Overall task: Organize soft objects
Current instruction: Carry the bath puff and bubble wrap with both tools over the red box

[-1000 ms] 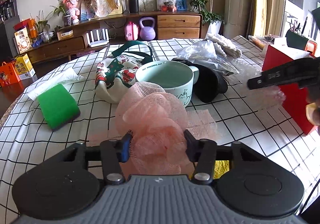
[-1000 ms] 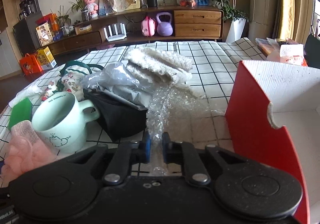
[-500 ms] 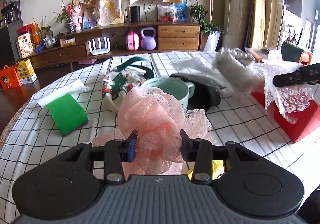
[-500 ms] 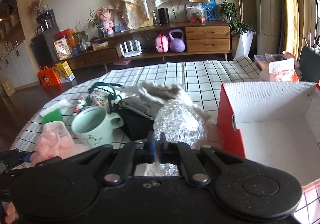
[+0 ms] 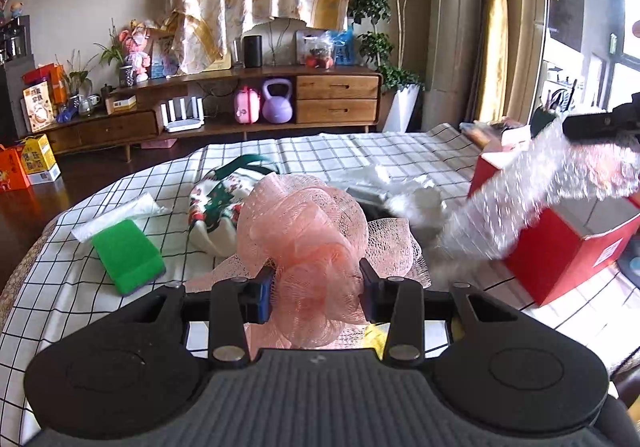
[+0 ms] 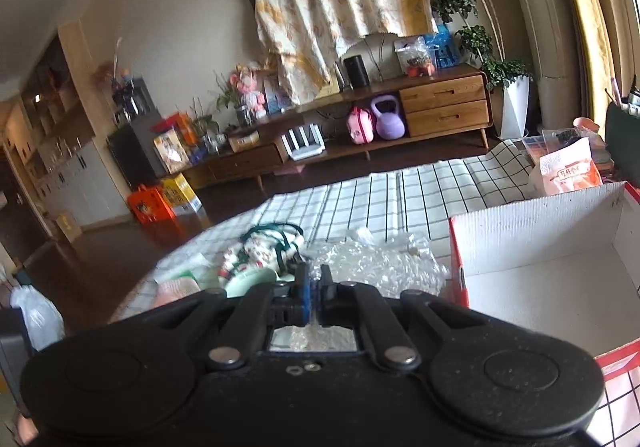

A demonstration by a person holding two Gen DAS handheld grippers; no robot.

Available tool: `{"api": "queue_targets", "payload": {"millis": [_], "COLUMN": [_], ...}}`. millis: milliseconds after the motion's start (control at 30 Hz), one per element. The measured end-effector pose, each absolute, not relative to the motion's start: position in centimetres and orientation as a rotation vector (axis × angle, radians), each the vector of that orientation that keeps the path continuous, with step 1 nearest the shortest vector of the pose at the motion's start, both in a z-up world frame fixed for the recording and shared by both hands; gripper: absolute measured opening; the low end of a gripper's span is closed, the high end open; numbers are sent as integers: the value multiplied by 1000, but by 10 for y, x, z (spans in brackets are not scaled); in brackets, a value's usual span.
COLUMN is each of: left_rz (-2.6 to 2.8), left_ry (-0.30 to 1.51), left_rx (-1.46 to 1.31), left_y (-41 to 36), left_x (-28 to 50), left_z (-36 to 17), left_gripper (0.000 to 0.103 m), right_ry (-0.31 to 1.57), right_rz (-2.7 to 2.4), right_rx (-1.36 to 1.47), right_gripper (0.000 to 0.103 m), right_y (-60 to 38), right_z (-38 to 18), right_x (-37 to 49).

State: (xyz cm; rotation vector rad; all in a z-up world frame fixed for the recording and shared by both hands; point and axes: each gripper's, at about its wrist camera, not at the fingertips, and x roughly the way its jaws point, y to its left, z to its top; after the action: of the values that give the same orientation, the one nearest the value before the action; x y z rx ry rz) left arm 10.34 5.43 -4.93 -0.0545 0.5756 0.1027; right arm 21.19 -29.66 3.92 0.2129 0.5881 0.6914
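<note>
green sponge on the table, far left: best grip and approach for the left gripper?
Grip the green sponge across its two long side faces, coming down from above. It lies flat on the tablecloth, a thick slab with both long sides exposed. The white packet sits close behind, so stay off the far end.

Daylight from the right-hand window (image 5: 624,59) glares; fisheye edges bend, right view blurred.

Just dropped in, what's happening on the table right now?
A person with two handheld grippers is sorting soft things. The left gripper is shut on a pink bath pouf, held above the checked tablecloth. The right gripper pinches a sheet of bubble wrap, lifted beside the open red box, which looks empty as far as visible. A green sponge and a printed pouch lie on the table.
</note>
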Motion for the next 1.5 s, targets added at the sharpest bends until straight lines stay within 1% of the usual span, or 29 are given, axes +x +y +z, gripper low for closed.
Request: {"api": "queue_targets", "payload": {"millis": [267, 500, 733, 1000, 1267, 1500], "left_rz": [47, -28, -116, -209, -287, -318], "left_ry": [546, 526, 526, 528, 551, 626], "left_rx": [-39, -2, 11, 46, 69, 59], "left_y": [40, 13, -23, -75, -129, -166], "left_x": [107, 121, 146, 180, 222, 273], "left_z": [-21, 0, 12, 15, 10, -3], "left_gripper": [40, 40, 40, 40, 40, 40], "right_ry": [483, 450, 472, 514, 571, 609], "right_rz": [656, 586, 527, 468, 410, 374], "right_rx": [269, 268, 284, 277, 284, 248], "right_gripper": [3, 3, 3, 3, 3, 3], "right_y": [-333, -365, -396, -432, -465, -479], "right_z": [69, 71, 52, 25, -6, -27], "right_x": [220, 228, 234, 244, 263, 287]}}
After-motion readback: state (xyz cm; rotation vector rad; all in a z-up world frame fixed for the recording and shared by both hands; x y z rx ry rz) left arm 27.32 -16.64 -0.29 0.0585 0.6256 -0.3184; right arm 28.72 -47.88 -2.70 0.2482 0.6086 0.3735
